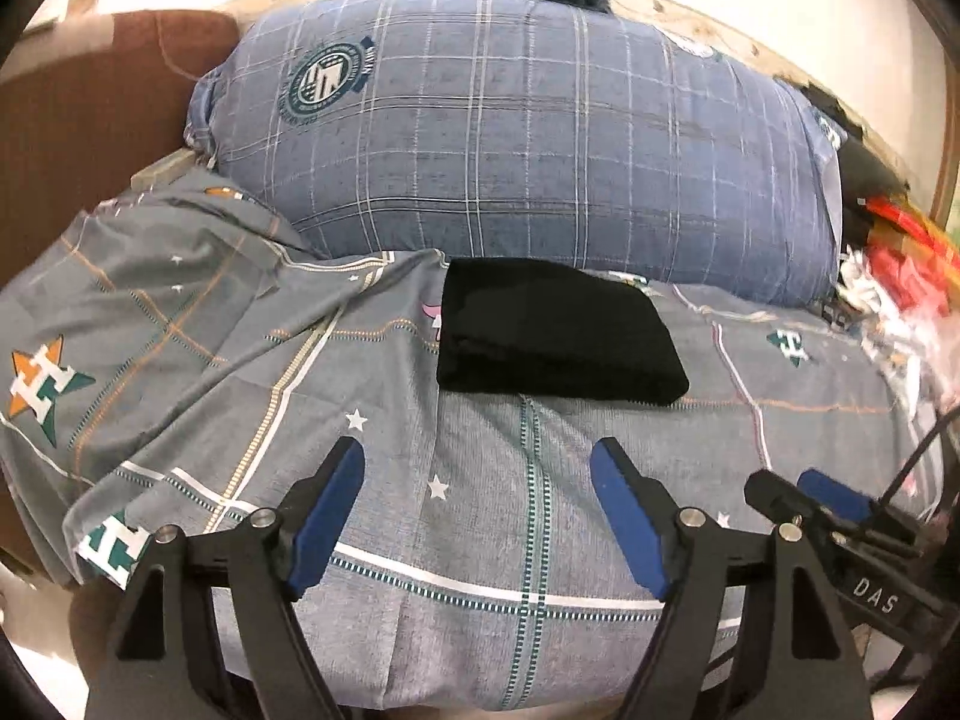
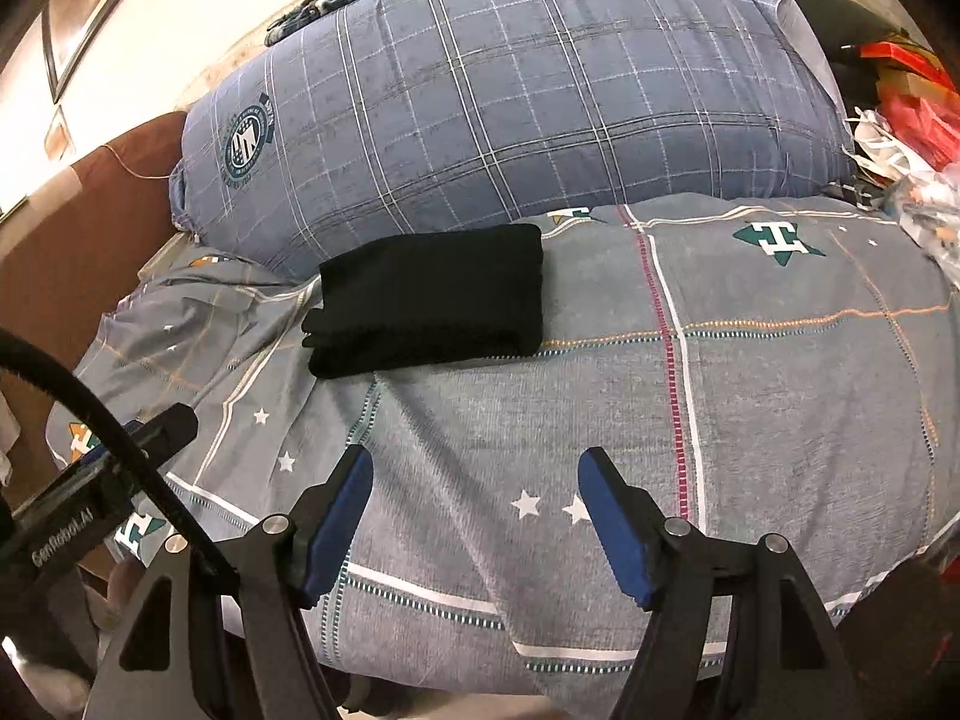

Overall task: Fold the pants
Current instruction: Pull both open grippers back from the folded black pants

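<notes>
Both claws stand wide with nothing between the pads: our left gripper (image 1: pixel 477 516) and our right gripper (image 2: pixel 477 519) hang side by side over bare sheet, each tilted down toward the bed (image 2: pixel 780 420). From its own camera each shows blue pads well apart, and the neighbour's tip pokes into the frame edge, so we hold them close together.

Ahead of both, clear of the fingertips, lie the black pants (image 1: pixel 555 336), folded into a compact thick rectangle. From the left claw they sit straight ahead and a touch right; from the right claw, ahead and to the left (image 2: pixel 429 300). Their long axis runs crosswise to our fingers, with the far edge just against the plaid pillow (image 1: pixel 528 132). Neither hand looks clearly nearer.

We judge the folding done; any next move would be a forward reach.
</notes>
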{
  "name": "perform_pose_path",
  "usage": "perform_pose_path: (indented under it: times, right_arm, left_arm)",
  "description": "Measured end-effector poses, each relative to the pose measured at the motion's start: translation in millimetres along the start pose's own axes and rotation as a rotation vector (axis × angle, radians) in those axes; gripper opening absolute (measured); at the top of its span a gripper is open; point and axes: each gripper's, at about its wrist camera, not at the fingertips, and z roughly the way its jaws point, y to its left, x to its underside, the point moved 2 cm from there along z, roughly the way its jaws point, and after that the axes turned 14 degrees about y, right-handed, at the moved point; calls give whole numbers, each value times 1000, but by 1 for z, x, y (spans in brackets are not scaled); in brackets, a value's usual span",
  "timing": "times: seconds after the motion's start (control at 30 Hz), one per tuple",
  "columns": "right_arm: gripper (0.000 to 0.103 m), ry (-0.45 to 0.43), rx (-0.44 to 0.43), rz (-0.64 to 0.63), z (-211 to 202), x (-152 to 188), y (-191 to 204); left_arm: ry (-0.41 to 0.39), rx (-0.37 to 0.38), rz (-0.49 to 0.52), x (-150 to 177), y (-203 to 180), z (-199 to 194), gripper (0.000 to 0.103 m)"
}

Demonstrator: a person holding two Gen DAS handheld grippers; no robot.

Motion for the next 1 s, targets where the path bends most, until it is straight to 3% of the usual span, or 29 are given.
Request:
perform_pose_path:
  times: [0.57, 1.0]
  right_arm:
    - [77, 84, -9, 129, 43, -12, -46]
    - [77, 118, -21, 151, 64, -33, -54]
  left_arm:
    - [134, -51, 25, -7, -1, 51, 78]
    - [210, -71, 16, -17, 4, 82, 78]
